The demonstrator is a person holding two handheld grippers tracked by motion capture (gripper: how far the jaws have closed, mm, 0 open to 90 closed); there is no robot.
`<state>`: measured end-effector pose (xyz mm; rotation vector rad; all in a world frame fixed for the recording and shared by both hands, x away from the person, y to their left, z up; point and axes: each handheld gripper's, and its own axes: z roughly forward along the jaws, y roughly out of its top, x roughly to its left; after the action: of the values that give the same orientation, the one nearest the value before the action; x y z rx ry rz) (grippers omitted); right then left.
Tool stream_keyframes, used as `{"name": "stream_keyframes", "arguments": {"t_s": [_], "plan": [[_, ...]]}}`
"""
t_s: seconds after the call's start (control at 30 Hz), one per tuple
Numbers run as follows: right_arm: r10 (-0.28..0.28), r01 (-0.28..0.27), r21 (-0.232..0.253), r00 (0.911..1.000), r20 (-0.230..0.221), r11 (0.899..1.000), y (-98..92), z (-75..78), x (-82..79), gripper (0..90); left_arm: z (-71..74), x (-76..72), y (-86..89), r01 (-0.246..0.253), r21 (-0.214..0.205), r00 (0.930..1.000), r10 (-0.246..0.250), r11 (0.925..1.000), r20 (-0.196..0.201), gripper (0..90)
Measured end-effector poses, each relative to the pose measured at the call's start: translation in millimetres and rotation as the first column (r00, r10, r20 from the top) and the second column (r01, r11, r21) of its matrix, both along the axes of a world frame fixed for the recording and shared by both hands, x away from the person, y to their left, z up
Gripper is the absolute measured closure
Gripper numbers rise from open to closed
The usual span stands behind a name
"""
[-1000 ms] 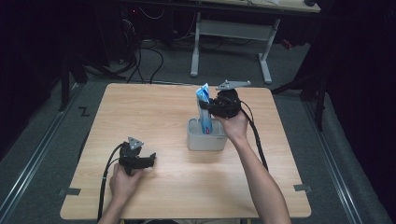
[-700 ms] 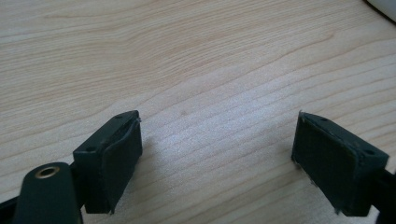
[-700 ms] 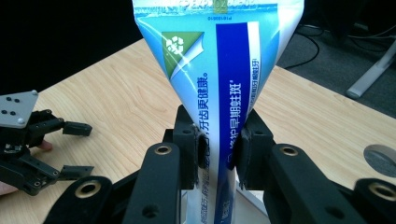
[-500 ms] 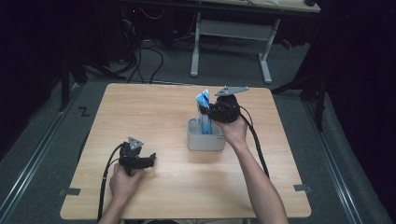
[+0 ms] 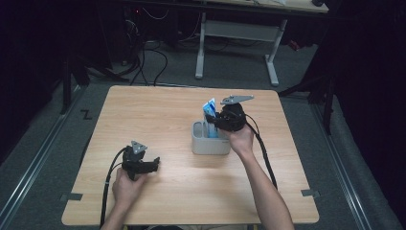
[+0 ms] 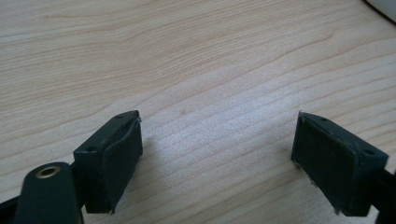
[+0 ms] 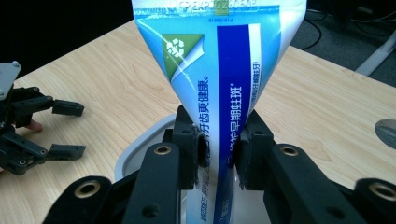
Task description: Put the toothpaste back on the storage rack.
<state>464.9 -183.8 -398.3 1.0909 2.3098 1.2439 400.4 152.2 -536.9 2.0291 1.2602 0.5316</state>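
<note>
I am resting my left hand-held gripper (image 5: 154,164) with its flat black pads apart on the pale wood-grain surface (image 5: 158,115), while my right hand-held gripper (image 7: 218,154) is clamping a glossy blue-and-white toothpaste tube (image 7: 219,70), crimped end up, over the rounded grey holder (image 5: 209,143).

I work in a lab or test room, not in a home. My wooden table (image 5: 182,191) stands alone on grey carpet (image 5: 43,148), and metal rails (image 5: 28,163) run on the floor at both sides. Behind it I see a white desk frame (image 5: 239,33), many loose cables (image 5: 148,52), and dark surroundings.
</note>
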Motion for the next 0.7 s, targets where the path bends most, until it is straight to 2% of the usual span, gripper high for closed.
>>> {"name": "stream_keyframes", "arguments": {"t_s": [0.17,0.43,0.7], "plan": [[-0.009,0.009,0.002,0.9998,-0.016,1.0,-4.2,-5.1,0.4,72.4,0.0,0.0,0.1,0.001,0.001,1.0,-0.001,1.0,0.0,16.5],[-0.003,0.002,-0.042,0.9995,-0.033,0.999,2.7,-11.0,2.0,72.2,0.2,0.1,0.4,0.002,-0.001,1.0,-0.002,1.0,-0.003,16.9],[0.003,-0.005,-0.055,0.9997,-0.026,0.998,5.6,-13.3,0.6,71.7,0.1,0.4,0.3,0.002,-0.003,1.0,-0.002,1.0,-0.002,17.0]]}}
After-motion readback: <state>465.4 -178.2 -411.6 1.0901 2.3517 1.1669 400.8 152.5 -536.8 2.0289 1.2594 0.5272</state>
